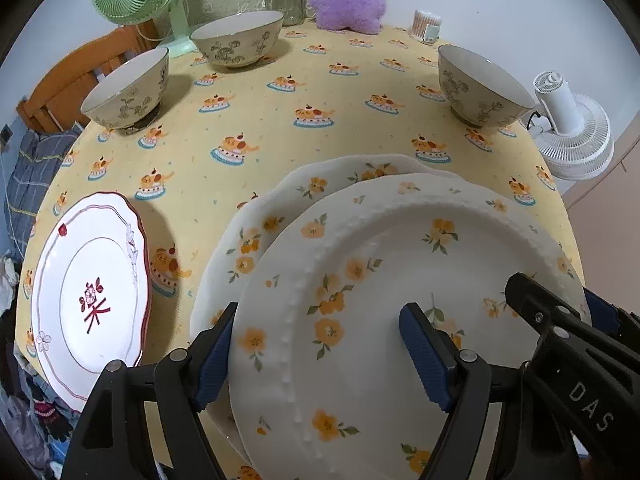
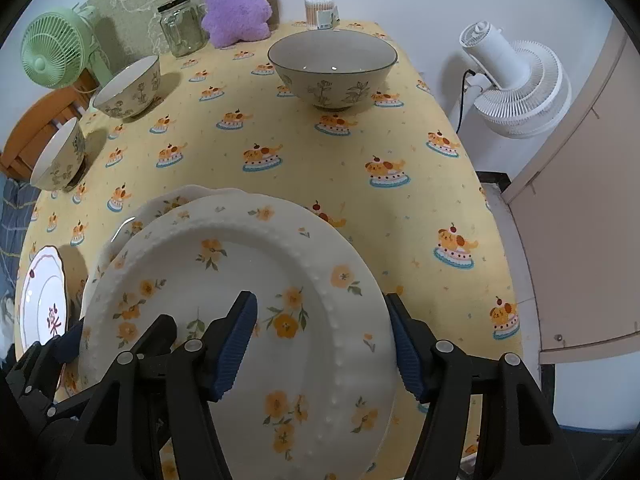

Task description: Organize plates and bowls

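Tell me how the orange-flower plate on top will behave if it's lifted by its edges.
The top plate looks like glazed ceramic, so probably rigid, fairly heavy and breakable if dropped. Its glossy beaded rim may slide against the pads of the left gripper and right gripper, which straddle opposite edges. It overlaps a scalloped plate, so lifting could scrape or nudge that one.

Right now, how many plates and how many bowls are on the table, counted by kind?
Plates: 3, the top floral plate, the floral plate under it, the red-rimmed plate.
Bowls: 3.
Total: 6.
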Motion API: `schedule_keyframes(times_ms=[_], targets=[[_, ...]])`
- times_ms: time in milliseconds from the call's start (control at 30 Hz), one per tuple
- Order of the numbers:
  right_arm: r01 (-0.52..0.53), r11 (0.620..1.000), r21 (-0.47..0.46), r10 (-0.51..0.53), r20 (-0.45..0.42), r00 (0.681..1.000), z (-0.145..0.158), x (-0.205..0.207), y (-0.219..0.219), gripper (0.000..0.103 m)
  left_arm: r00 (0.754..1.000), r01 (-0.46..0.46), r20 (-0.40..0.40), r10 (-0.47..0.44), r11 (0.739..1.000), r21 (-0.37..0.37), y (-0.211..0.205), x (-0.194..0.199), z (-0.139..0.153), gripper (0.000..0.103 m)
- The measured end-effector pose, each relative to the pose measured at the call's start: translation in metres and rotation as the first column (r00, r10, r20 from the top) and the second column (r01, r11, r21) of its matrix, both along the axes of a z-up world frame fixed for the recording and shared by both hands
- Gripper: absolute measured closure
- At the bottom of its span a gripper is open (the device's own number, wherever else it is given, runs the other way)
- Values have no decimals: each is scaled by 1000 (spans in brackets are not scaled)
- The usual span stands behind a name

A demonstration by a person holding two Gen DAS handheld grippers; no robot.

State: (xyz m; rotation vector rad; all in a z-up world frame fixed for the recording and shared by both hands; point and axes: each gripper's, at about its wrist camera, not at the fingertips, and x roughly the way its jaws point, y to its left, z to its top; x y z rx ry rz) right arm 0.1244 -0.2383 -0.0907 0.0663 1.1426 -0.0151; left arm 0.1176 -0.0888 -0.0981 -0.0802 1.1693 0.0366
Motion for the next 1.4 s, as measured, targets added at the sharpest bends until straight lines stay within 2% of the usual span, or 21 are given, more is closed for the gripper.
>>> schedule_keyframes(times_ms=[300,633,767,867,1000,1033,1067,1100,1400], targets=[[12,1000,11,-12,-27,1000,-13,2,-2,37,999,10,29,-11,999,50,-6,-3,-4,22],[5,1000,7,-4,-26,1000,-17,1,-1,38,1000,7,25,-9,995,103,-9,-1,-5,18],[-11,1000,12,11,-17,1000,-14,1,-1,38,998,45,31,-52,982,181,-20,-1,-4,12],[-28,1000,-2,28,-18,999,-8,-1,-1,38,999,42,9,-43,989,138,-15,0,-2,12],[-22,1000,-2,22,-22,1000,0,-8,-10,39,1000,29,-1,-29,993,117,-8,-1,3,12],[-25,1000,5,25,-21,999,1,-9,-11,42,1000,31,-3,-31,993,112,-7,-2,4,12],[-33,999,13,33,-24,999,1,-9,-11,53,999,32,-3,-32,994,105,-5,-3,5,12],[-40,999,17,41,-29,999,0,-9,-11,60,999,34,-3,-34,994,103,-5,-3,6,12],[-59,998,-24,58,-51,997,-7,-4,-2,63,998,59,-15,-58,995,86,-3,-3,7,12]])
